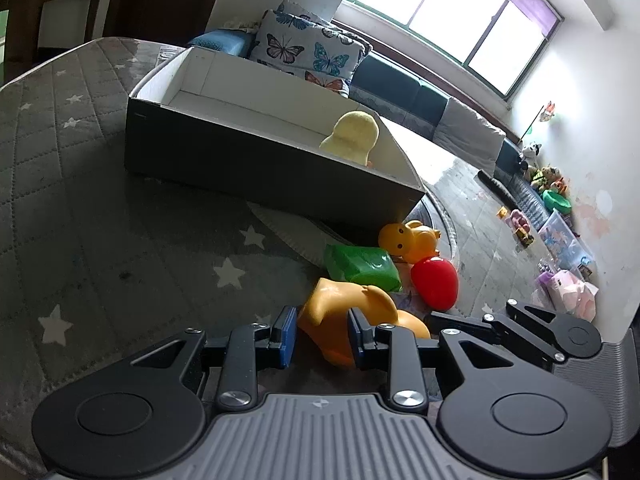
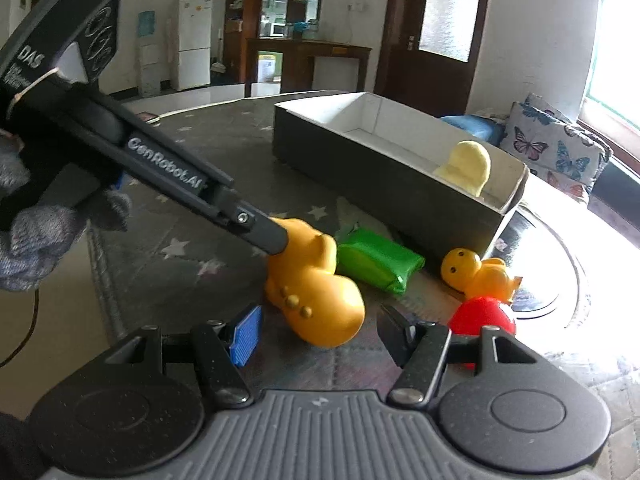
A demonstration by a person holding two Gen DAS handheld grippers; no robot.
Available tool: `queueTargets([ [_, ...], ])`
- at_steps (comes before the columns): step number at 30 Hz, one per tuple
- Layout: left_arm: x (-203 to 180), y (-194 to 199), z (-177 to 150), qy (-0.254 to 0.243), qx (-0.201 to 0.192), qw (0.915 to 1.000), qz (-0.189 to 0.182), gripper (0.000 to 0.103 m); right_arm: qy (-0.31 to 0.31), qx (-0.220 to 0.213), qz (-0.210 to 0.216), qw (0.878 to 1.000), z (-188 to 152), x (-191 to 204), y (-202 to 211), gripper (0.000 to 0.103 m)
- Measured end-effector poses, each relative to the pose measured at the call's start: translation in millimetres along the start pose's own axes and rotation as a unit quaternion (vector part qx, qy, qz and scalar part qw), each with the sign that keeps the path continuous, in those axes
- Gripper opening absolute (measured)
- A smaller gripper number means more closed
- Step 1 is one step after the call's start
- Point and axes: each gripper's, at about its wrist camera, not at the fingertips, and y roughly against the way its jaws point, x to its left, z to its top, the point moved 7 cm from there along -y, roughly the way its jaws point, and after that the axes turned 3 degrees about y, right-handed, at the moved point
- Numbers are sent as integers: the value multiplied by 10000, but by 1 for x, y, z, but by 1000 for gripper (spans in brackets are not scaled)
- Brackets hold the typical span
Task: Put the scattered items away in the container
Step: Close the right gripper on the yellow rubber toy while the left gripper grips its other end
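The left tool (image 1: 322, 336) sits lowest and nearest, its blue-padded fingers (image 1: 286, 334) set on either side of the large orange toy (image 1: 348, 312), which lies on its side on the grey star-patterned cloth (image 1: 120, 220) covering the bench; whether the pads actually press the toy cannot be told. The right tool (image 2: 320, 334) hangs released just beside the same toy, jaws wide apart and holding nothing, with the red ball (image 2: 482, 316) near its right finger. Behind the orange toy lies the green packet (image 1: 362, 266), touching or nearly touching it. Just beyond the ball rests the small orange duck (image 1: 408, 240), close to the bench's rounded edge. Farther back stands the dark open box (image 1: 260, 164) with white inner walls, one corner near the duck. A pale yellow plush toy (image 1: 352, 136) sits inside the box at that end.
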Motion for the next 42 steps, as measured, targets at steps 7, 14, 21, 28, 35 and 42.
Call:
queueTargets([
  [7, -2, -3, 4, -118, -91, 9998, -113, 31, 26, 1, 24, 10000, 4, -1, -10, 60],
  [14, -4, -11, 11, -196, -142, 9995, -187, 31, -189, 31, -17, 9998, 5, -9, -16, 56],
  [21, -6, -21, 18, -148, -149, 9995, -242, 32, -256, 56, -46, 9996, 3, -16, -21, 56],
  [28, -7, -25, 22, -106, -116, 9994, -304, 33, -143, 8, -102, 9998, 6, -19, -21, 56],
  [35, -4, -28, 25, 43, -68, 9995, -317, 34, -196, 2, -98, 9998, 6, -21, -22, 50],
  [42, -5, -27, 26, 79, -80, 9994, -315, 34, -304, 11, -111, 9995, 6, -21, -21, 47],
])
